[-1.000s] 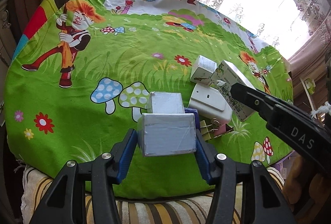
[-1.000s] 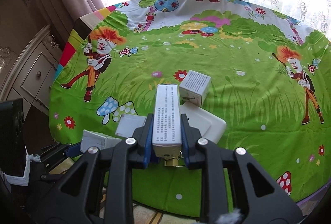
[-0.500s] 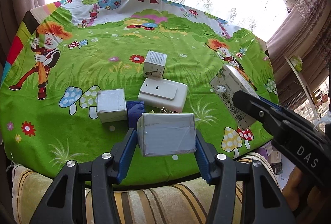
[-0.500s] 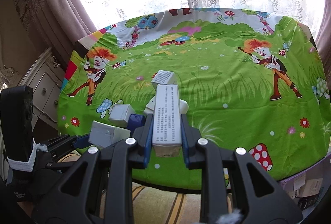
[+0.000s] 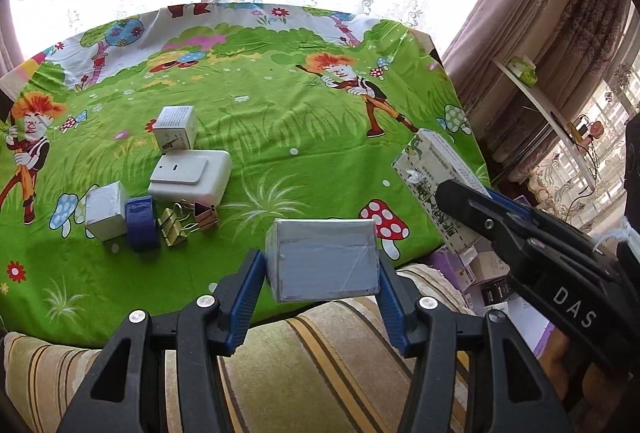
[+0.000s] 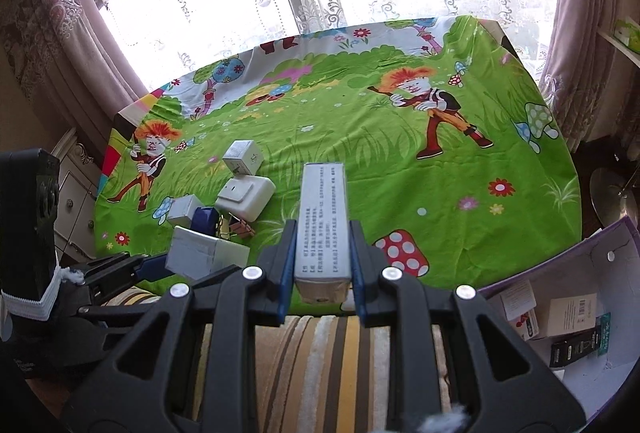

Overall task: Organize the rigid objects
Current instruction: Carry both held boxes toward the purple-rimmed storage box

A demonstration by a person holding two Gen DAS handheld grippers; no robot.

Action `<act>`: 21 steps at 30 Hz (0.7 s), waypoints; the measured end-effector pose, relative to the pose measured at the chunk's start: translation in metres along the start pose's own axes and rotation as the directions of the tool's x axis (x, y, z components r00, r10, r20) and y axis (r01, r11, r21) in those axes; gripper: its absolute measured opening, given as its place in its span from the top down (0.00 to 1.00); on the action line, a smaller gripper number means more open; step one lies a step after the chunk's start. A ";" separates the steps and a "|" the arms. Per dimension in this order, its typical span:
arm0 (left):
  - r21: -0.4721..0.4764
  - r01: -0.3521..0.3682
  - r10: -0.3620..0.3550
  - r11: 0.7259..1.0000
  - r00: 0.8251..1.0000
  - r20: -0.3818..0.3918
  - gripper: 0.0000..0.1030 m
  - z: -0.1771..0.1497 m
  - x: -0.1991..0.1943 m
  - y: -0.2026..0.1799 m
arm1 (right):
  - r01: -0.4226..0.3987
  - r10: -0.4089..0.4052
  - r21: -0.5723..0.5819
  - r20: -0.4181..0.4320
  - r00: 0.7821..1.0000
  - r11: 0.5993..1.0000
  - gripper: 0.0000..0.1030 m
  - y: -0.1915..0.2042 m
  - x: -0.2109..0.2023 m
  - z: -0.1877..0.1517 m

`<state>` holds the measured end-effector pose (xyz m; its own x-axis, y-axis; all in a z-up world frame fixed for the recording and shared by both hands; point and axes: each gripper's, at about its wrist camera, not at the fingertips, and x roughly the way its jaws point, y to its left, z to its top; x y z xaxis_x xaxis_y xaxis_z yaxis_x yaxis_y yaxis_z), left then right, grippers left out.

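My left gripper (image 5: 322,273) is shut on a grey taped box (image 5: 324,259), held above the table's front edge; the box also shows in the right wrist view (image 6: 204,253). My right gripper (image 6: 323,261) is shut on a long white printed box (image 6: 323,221), seen from the side in the left wrist view (image 5: 436,185). On the green cartoon cloth (image 5: 300,121) lie a small printed box (image 5: 176,129), a white flat device (image 5: 192,177), a small grey cube (image 5: 105,209), a blue tape roll (image 5: 140,223) and binder clips (image 5: 186,225).
A purple open box (image 6: 580,313) with several small packages stands low at the right, beside the table. A striped cushion (image 6: 320,353) lies under both grippers. Curtains and a window stand behind the table. A cabinet (image 6: 76,193) stands at the left.
Both grippers have pulled back and swung right with their boxes, away from the cluster on the cloth. The purple box has come into the right wrist view.
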<state>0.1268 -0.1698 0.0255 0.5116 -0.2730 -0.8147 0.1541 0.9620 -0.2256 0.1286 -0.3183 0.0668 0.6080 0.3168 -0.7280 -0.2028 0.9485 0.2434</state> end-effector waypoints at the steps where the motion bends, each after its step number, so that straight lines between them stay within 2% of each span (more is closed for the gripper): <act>1: 0.011 0.011 -0.011 1.000 1.000 -0.005 0.47 -0.001 0.001 -0.007 | 0.009 -0.009 0.011 0.005 1.000 1.000 0.73 -0.007 -0.004 -0.001; 13: 0.135 0.123 -0.113 0.983 0.991 -0.078 0.47 -0.010 0.021 -0.089 | 0.142 -0.147 0.131 0.030 0.989 0.981 0.73 -0.086 -0.047 -0.028; 21: 0.221 0.205 -0.180 0.954 0.975 -0.126 0.47 -0.017 0.033 -0.134 | 0.255 -0.267 0.211 0.030 0.963 0.944 0.73 -0.137 -0.071 -0.042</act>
<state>0.1086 -0.3074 0.0194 0.3645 -0.4384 -0.8216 0.4381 0.8592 -0.2641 0.0813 -0.4701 0.0580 0.6629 0.0521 -0.7469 0.1251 0.9758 0.1791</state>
